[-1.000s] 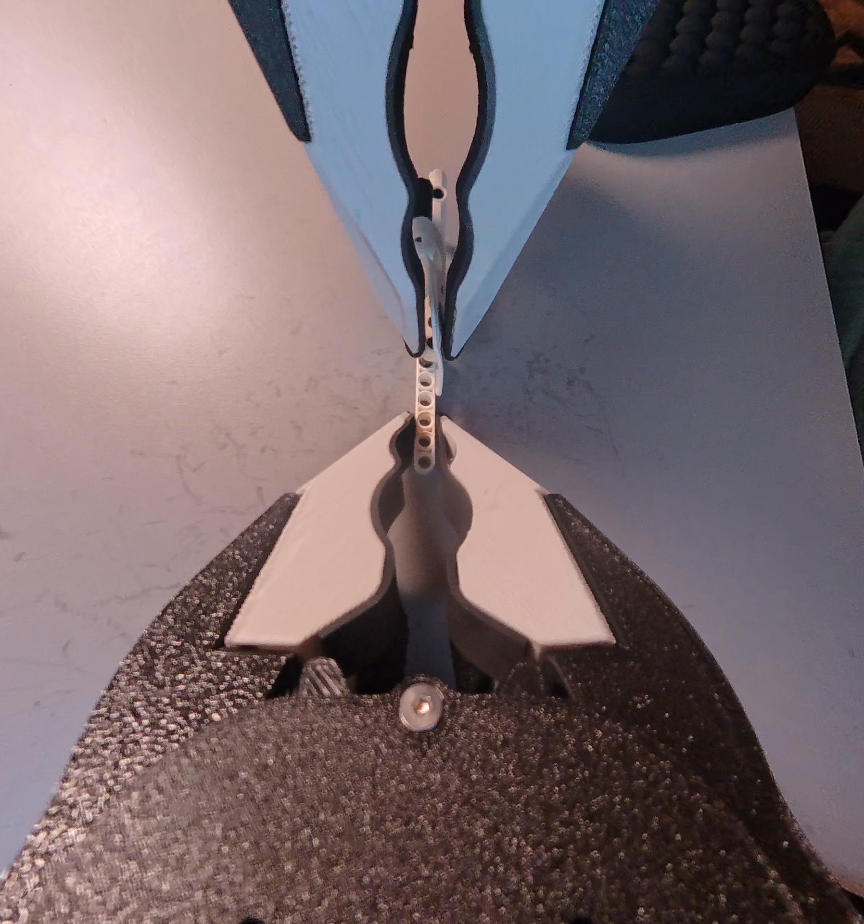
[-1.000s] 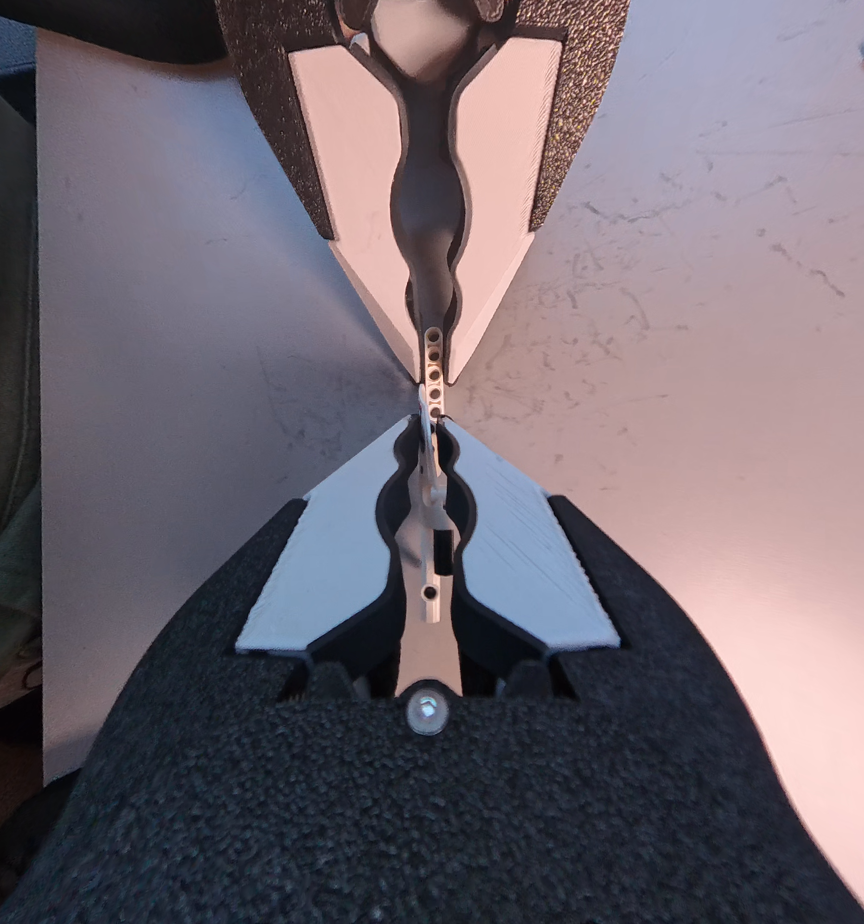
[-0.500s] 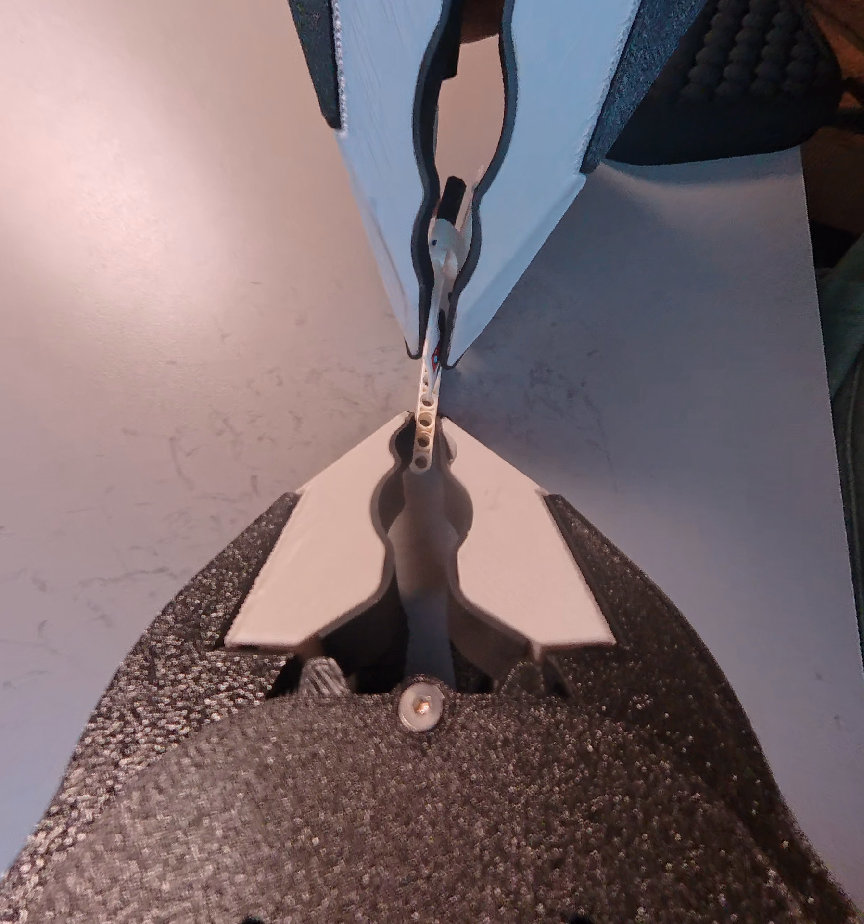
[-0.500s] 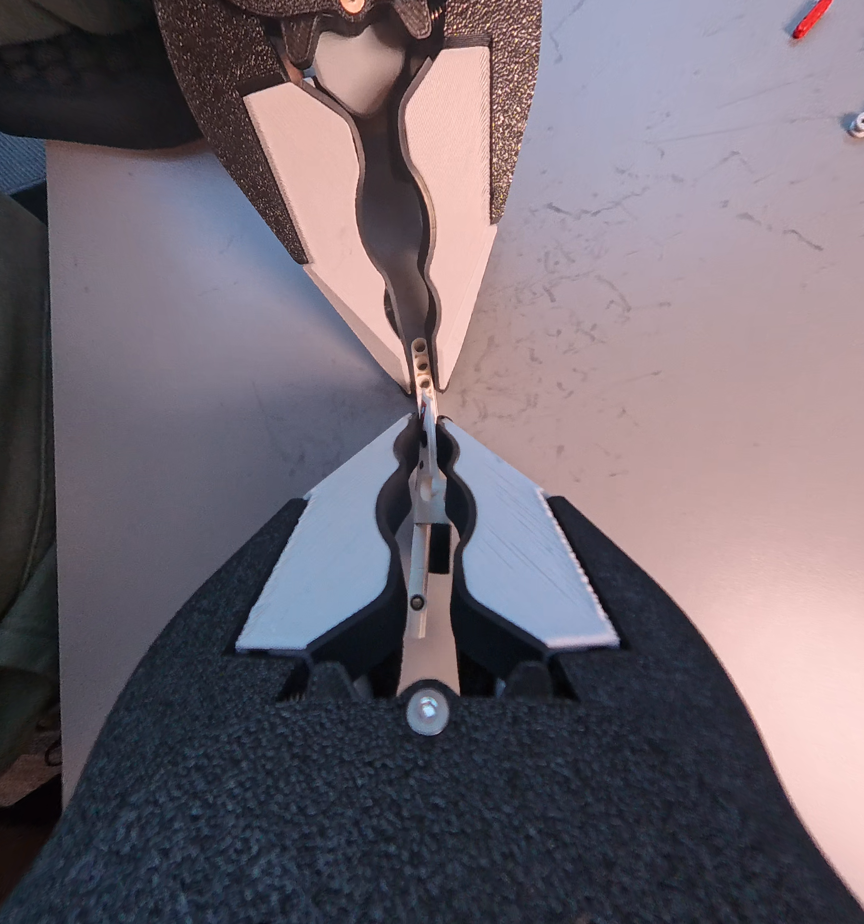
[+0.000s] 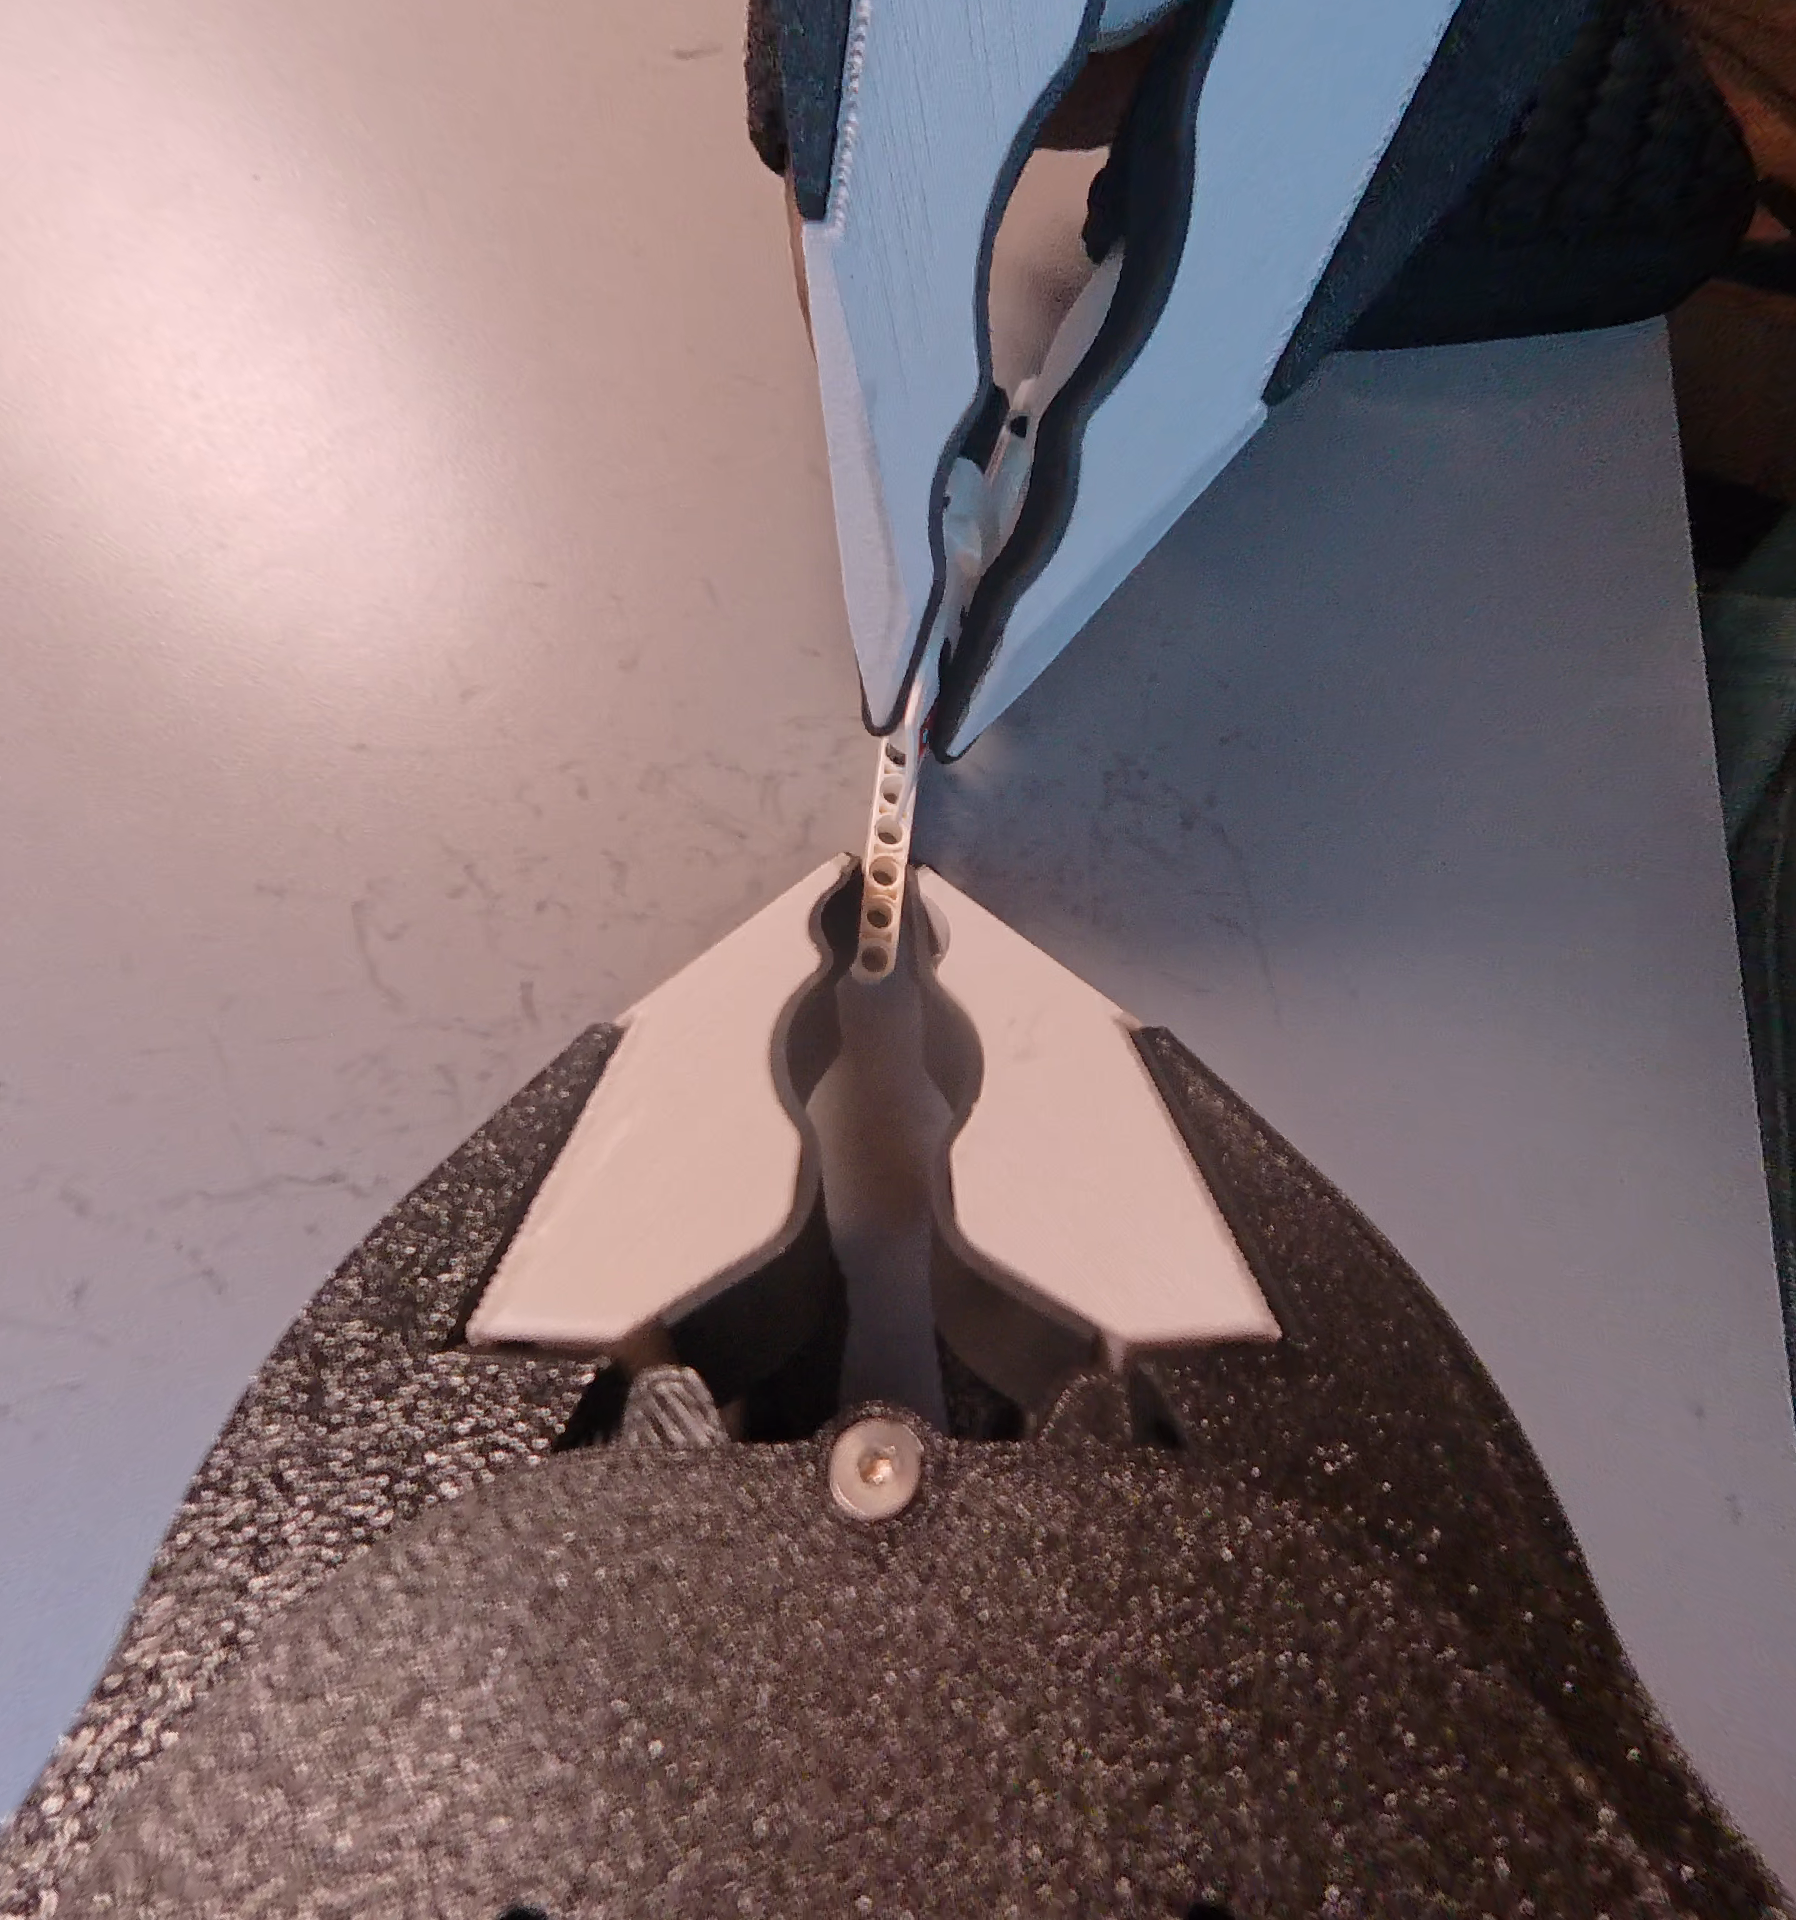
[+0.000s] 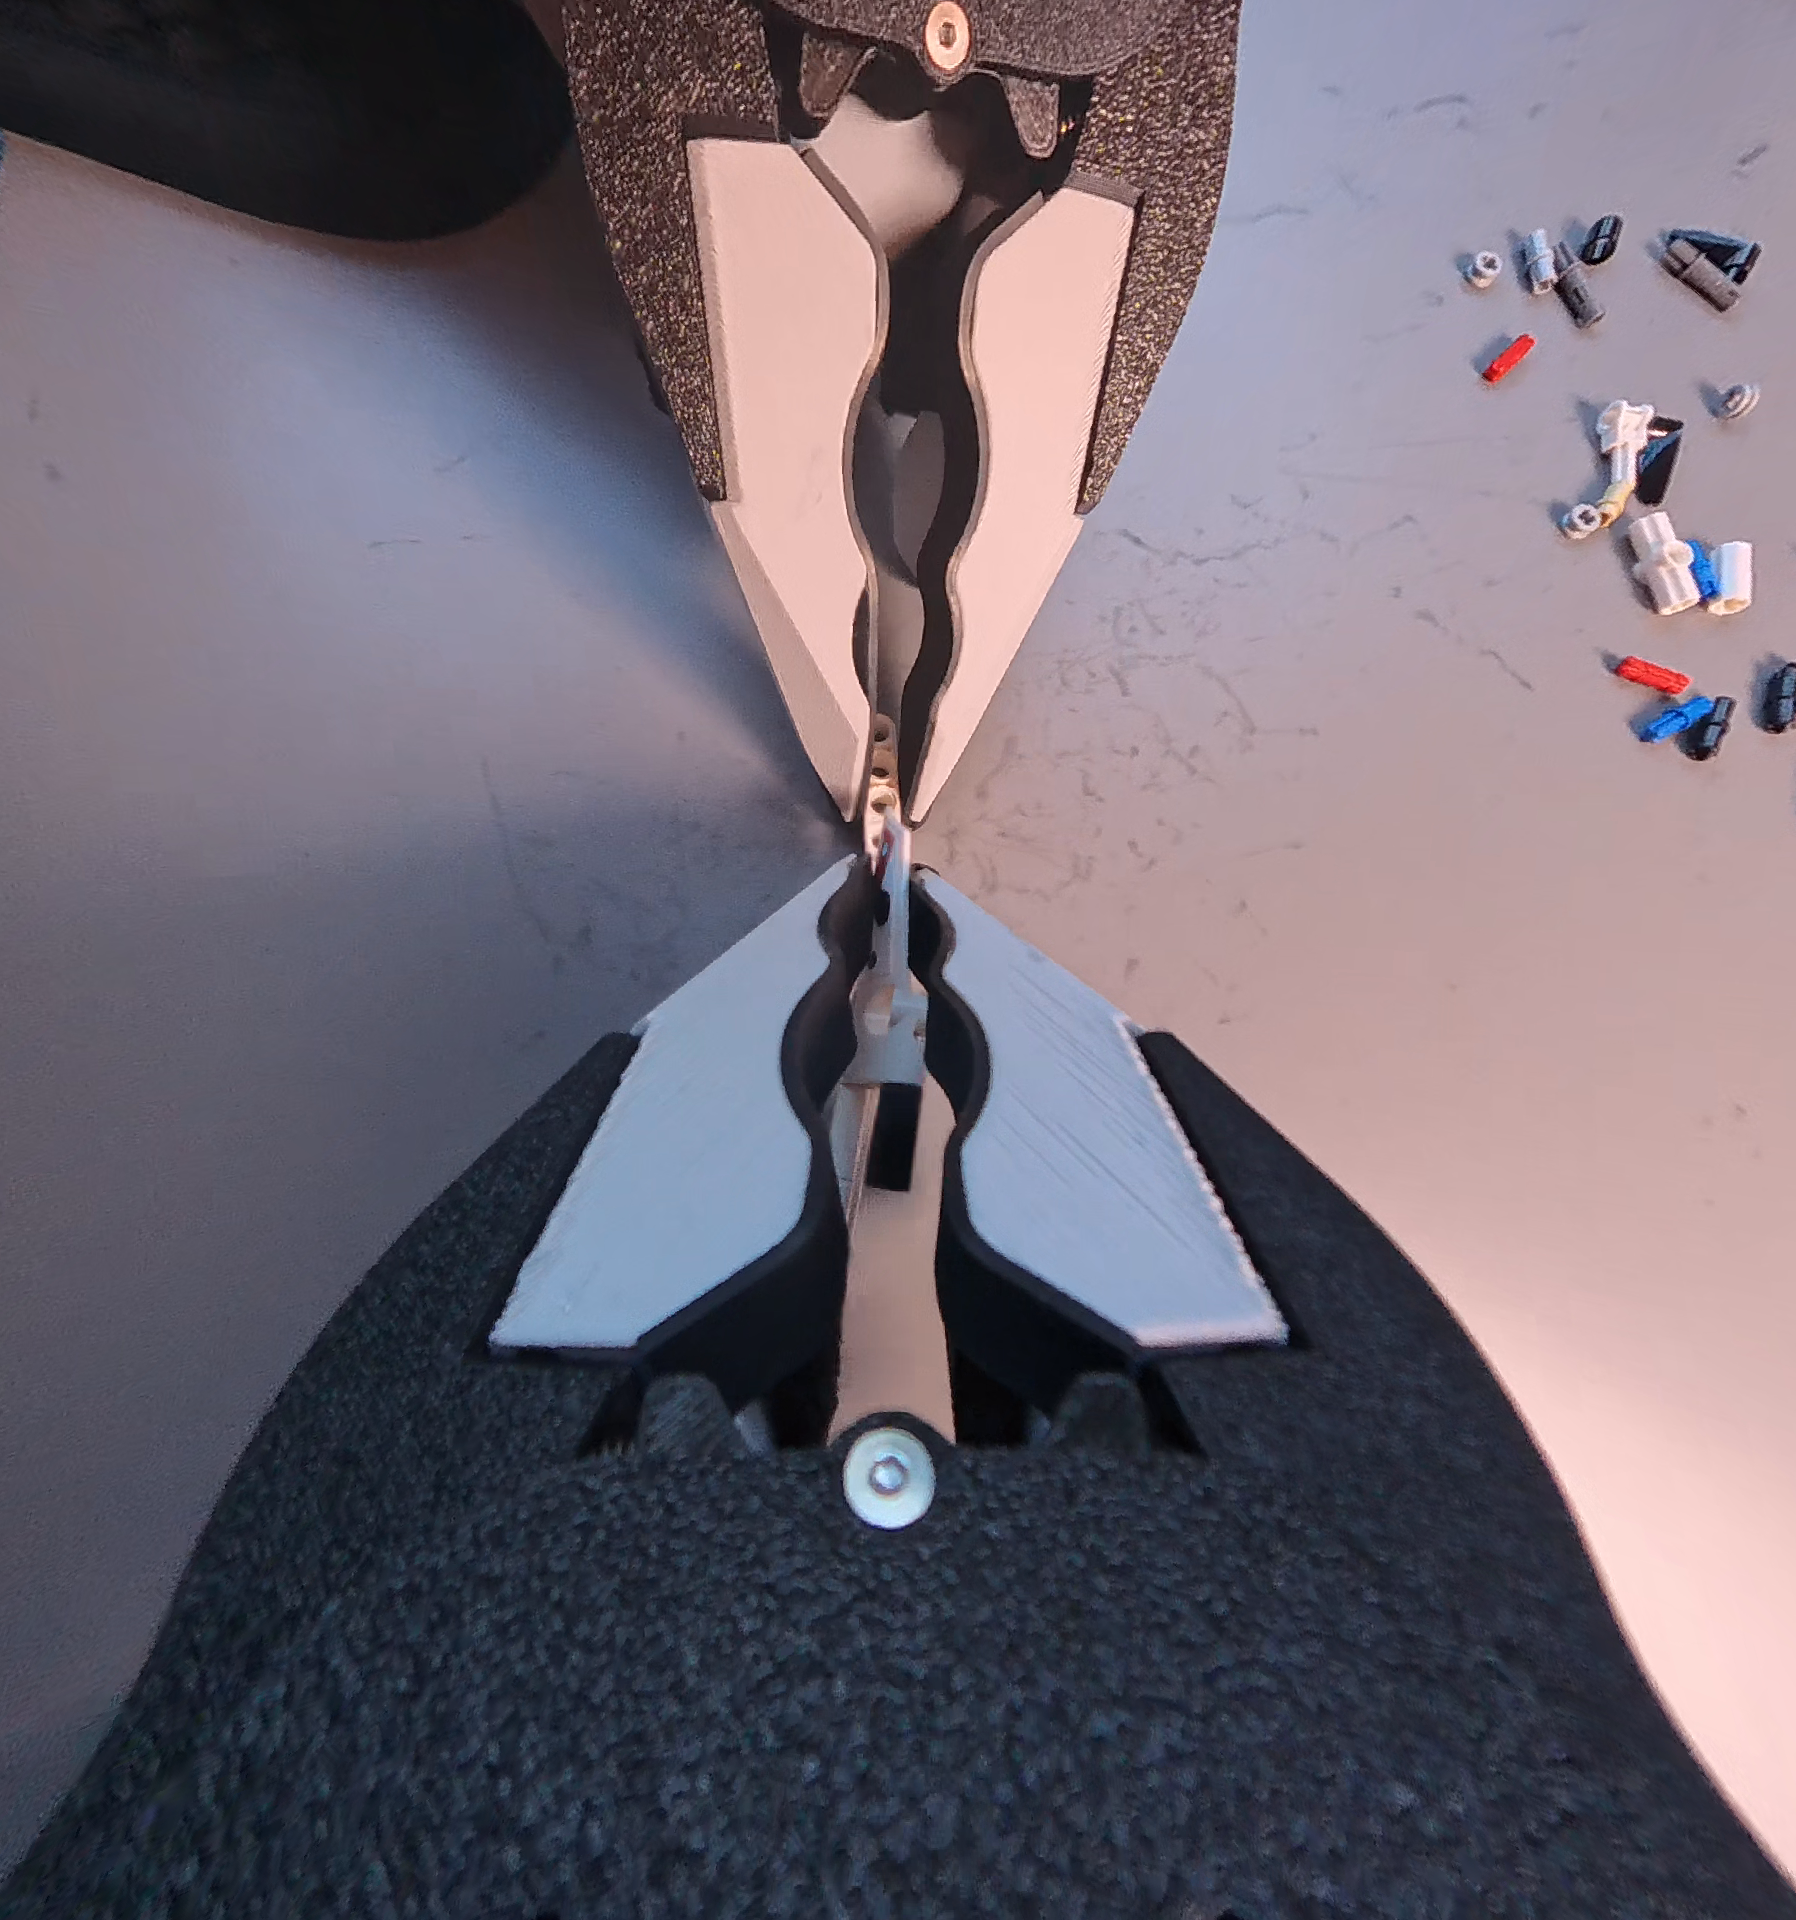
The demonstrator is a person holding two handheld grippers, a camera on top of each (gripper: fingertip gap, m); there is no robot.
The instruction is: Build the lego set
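Early in the build, by my read: one thin white sub-assembly exists, and a spread of loose parts point(image 6: 1683, 499) is still unsorted on the grey table point(image 6: 1289, 935) at the upper right of the right wrist view. Left gripper point(image 5: 886, 871) has its jaws pressed onto the near end of a white holed beam point(image 5: 889, 831), centre frame, row of round through-holes facing the camera. Right gripper point(image 6: 889, 868) pinches the other end of the same assembly: a flat white piece point(image 6: 896, 904) with a white connector point(image 6: 886, 1023) and a short black part point(image 6: 894, 1132) sitting behind it in the finger cavity. Both tips are almost nose to nose, beam spanning the small gap, held above the table mid-frame. Can't tell whether the joint between beam and flat piece is fully seated; a small red mark shows at the junction. Remaining: seat or adjust this joint, then work through the pile. Materials: hard glossy plastic parts, tiny — red and blue pins, dark grey and black connectors, white sleeves. Gripper fingers are matte pale printed wedges with visible layer lines and wavy dark liners; bodies are coarse black speckled print, one silver screw each. Table is smooth, matte, scuffed with fine dark scratches; its edge runs along the right of the left wrist view.
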